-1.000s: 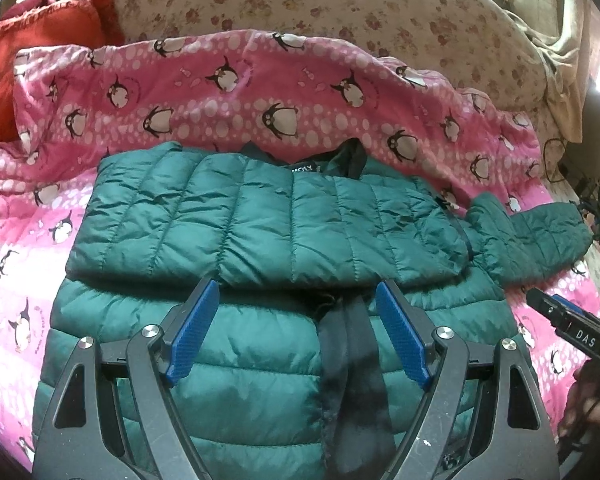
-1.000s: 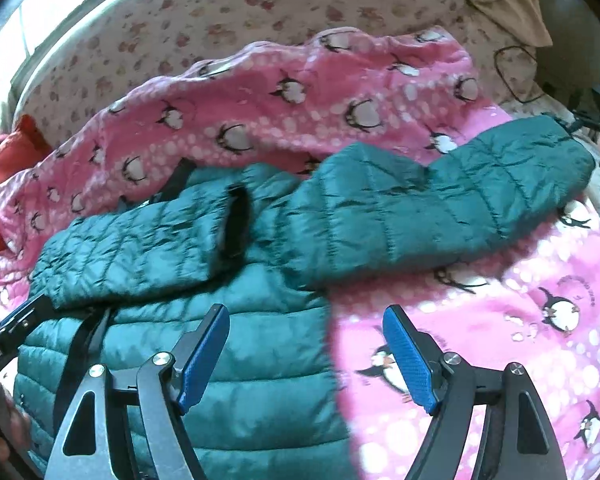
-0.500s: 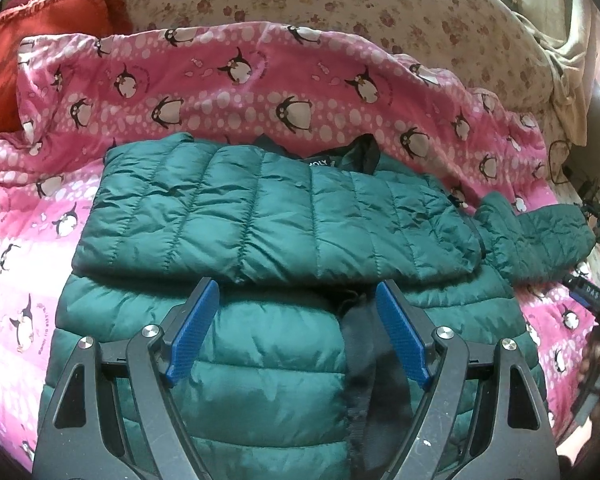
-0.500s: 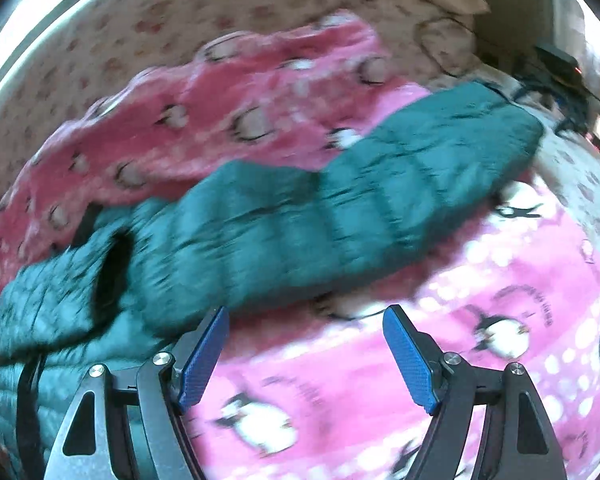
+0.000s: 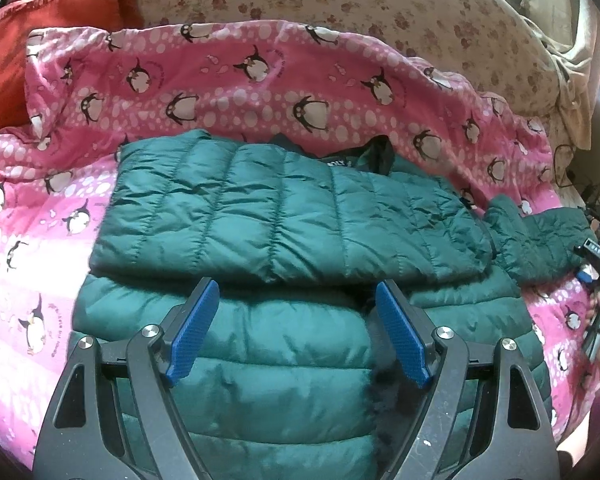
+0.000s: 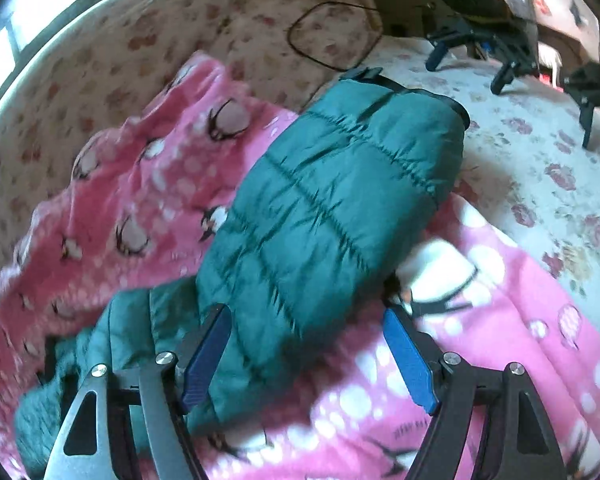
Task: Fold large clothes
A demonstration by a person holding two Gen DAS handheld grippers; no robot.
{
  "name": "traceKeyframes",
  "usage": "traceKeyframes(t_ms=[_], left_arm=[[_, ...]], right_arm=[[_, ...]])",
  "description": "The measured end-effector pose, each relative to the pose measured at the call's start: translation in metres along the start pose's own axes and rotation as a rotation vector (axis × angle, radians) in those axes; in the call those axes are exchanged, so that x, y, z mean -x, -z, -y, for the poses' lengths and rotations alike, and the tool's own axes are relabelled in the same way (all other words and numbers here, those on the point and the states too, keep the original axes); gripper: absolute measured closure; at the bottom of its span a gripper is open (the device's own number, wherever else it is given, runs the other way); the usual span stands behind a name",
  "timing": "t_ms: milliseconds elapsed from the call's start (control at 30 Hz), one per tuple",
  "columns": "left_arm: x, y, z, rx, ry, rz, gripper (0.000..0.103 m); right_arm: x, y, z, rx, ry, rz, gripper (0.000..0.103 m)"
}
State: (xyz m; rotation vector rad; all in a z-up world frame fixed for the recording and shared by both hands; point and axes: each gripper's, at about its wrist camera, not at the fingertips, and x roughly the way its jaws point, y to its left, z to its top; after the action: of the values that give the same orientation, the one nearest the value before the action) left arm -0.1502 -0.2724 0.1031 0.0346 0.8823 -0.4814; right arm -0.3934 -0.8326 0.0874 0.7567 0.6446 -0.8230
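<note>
Green quilted puffer jacket (image 5: pixel 284 320) lies flat on the pink penguin blanket (image 5: pixel 260 76), one sleeve (image 5: pixel 284 216) folded across its chest; my left gripper (image 5: pixel 298 336) hovers above it, jaws apart. From the right, my gripper (image 6: pixel 308 360) gapes around the other sleeve (image 6: pixel 332 208) (picture blurred).

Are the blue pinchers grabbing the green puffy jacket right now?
No. Both are open and hold nothing. The left gripper hovers over the jacket; the right gripper is open around its outstretched sleeve.
</note>
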Motion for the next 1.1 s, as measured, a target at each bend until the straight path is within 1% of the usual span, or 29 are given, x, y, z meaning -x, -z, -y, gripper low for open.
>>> traceKeyframes(t_ms=[33, 67, 100, 133, 200, 300, 367, 467, 567, 600, 733, 833, 933, 1000, 1067, 1100], left_arm=[[0.001, 0.000, -0.003, 0.001, -0.007, 0.001, 0.022], [0.002, 0.000, -0.006, 0.006, -0.013, 0.003, 0.022], [0.002, 0.000, -0.008, 0.011, -0.016, 0.003, 0.022], [0.002, 0.000, -0.012, 0.022, -0.019, 0.004, 0.022], [0.002, 0.000, -0.019, 0.041, -0.020, 0.004, 0.022], [0.004, -0.001, -0.025, 0.062, -0.020, 0.010, 0.022], [0.005, -0.002, -0.028, 0.072, -0.018, 0.012, 0.022], [0.009, -0.003, -0.030, 0.078, -0.017, 0.024, 0.022], [0.013, -0.004, -0.034, 0.085, -0.015, 0.031, 0.022], [0.015, -0.004, -0.036, 0.090, -0.013, 0.033, 0.022], [0.023, -0.006, -0.048, 0.113, -0.014, 0.050, 0.022], [0.027, -0.006, -0.061, 0.139, -0.016, 0.060, 0.022], [0.029, -0.005, -0.074, 0.169, -0.017, 0.067, 0.022], [0.029, -0.004, -0.082, 0.187, -0.013, 0.064, 0.022], [0.028, -0.003, -0.088, 0.202, -0.009, 0.060, 0.022], [0.028, -0.002, -0.090, 0.206, -0.007, 0.060, 0.022]], right_arm=[[-0.002, -0.003, 0.001, -0.011, -0.010, 0.006, 0.039], [-0.004, -0.006, 0.002, -0.017, -0.019, 0.009, 0.048], [-0.005, -0.008, 0.003, -0.022, -0.021, 0.011, 0.055], [-0.006, -0.010, 0.005, -0.032, -0.031, 0.014, 0.058], [-0.004, -0.013, 0.007, -0.049, -0.062, 0.021, 0.079], [0.014, -0.014, -0.003, -0.017, -0.122, 0.054, 0.089], [0.032, -0.012, -0.023, 0.059, -0.167, 0.076, 0.091], [0.066, -0.005, -0.067, 0.208, -0.245, 0.118, 0.091], [0.099, 0.014, -0.122, 0.355, -0.358, 0.134, 0.092], [0.105, 0.021, -0.136, 0.387, -0.391, 0.131, 0.092], [0.120, 0.059, -0.202, 0.504, -0.530, 0.074, 0.092], [0.118, 0.095, -0.250, 0.580, -0.615, 0.001, 0.092], [0.112, 0.138, -0.292, 0.668, -0.653, -0.055, 0.092], [0.102, 0.172, -0.318, 0.717, -0.673, -0.107, 0.092], [0.087, 0.208, -0.340, 0.767, -0.666, -0.156, 0.092], [0.081, 0.219, -0.347, 0.788, -0.652, -0.179, 0.091]])
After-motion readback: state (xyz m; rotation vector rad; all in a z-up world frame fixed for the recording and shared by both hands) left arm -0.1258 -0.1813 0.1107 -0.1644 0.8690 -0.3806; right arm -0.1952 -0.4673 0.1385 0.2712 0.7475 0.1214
